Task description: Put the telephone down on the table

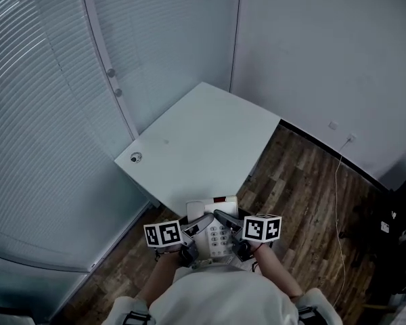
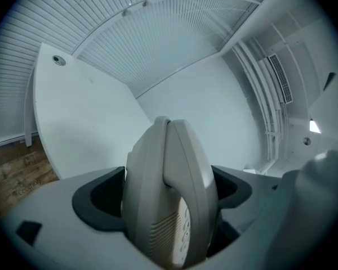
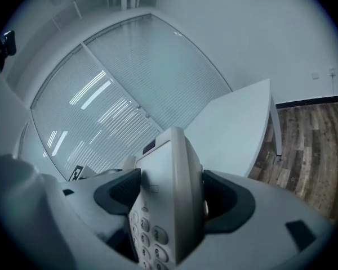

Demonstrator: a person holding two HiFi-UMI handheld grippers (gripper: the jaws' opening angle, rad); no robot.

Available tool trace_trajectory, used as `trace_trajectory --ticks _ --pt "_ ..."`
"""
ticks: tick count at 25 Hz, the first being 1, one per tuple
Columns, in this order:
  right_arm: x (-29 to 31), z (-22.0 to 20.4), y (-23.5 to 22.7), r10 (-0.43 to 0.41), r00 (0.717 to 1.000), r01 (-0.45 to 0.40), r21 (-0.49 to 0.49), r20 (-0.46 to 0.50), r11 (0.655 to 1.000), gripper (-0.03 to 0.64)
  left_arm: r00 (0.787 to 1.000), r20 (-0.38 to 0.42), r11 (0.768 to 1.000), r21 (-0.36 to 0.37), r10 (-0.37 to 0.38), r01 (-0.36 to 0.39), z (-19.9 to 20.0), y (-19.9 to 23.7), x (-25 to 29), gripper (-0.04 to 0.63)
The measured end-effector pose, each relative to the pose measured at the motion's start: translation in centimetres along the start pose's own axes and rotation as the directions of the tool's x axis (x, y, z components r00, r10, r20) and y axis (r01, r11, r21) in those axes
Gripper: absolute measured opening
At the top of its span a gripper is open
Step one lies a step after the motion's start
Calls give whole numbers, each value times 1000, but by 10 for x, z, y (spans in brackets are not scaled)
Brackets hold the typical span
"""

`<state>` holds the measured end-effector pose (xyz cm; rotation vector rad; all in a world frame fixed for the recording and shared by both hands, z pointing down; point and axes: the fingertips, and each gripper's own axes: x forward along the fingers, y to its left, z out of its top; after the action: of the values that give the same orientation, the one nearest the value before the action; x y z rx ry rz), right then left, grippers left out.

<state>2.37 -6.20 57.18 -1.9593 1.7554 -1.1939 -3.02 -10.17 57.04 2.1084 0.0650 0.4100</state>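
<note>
A pale grey desk telephone (image 1: 215, 230) with a keypad and its handset on the cradle is held in the air close to my body, just short of the near corner of the white table (image 1: 203, 147). My left gripper (image 1: 189, 232) is shut on the telephone's handset side (image 2: 169, 196). My right gripper (image 1: 238, 230) is shut on its keypad side (image 3: 166, 201). In each gripper view the telephone stands edge-on, clamped between the dark pads (image 2: 98, 198). The table top (image 2: 84, 117) lies ahead and below the phone.
A small round fitting (image 1: 136, 158) sits near the table's left corner. Glass partitions with blinds (image 1: 47, 114) stand to the left and behind, a white wall (image 1: 325, 53) to the right. Wood floor (image 1: 304, 202) runs right of the table, with a cable (image 1: 337, 181) down the wall.
</note>
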Motion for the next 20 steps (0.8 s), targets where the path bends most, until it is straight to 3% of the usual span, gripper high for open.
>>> trace_trajectory --ticks 20 --pt "78 62 -27 -26 1000 26 8 5 1000 353 1000 -22 1000 -9 -19 18 83 50 41 436"
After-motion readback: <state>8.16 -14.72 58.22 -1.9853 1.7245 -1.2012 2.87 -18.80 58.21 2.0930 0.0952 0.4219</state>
